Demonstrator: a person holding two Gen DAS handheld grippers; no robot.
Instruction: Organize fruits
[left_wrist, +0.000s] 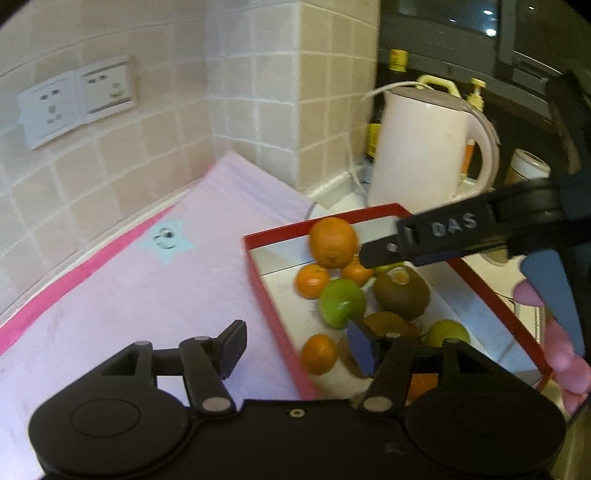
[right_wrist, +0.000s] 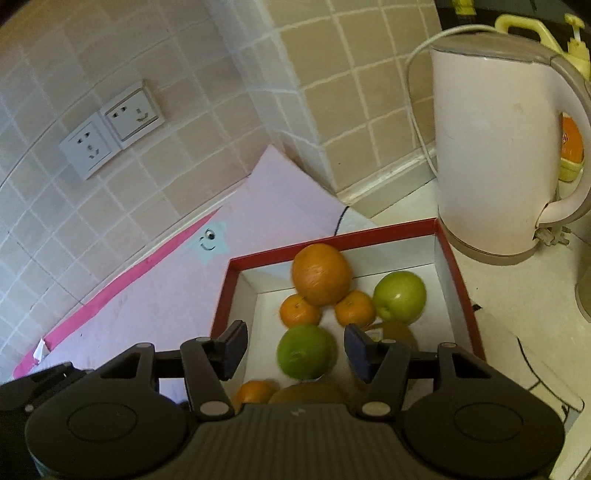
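Fruits: all lie in the red box (right_wrist: 458, 280) on the desk (right_wrist: 517, 295): 1 big orange (right_wrist: 320, 274), small tangerines such as the one by the left wall (right_wrist: 300, 309), 2 green apples, one centre (right_wrist: 304, 350) and one at the right (right_wrist: 399, 296), and kiwis (left_wrist: 400, 295).
Left gripper (left_wrist: 295, 347): fingers wide apart with nothing between them; it hangs over the box's left wall and the pink mat (left_wrist: 147, 295).
Right gripper (right_wrist: 295, 349): fingers moderately apart, framing the centre green apple from above; pads do not appear to touch it.
Step in hand: most likely picking the next fruit.
Doing it well: lower straight over one fruit, pads on opposite sides at its widest part, and close gently so round fruit does not squirt out.
Risks: neighbours are packed close; a finger may nudge the tangerines. Keep both grippers apart, and clear of the kettle (right_wrist: 491, 147).
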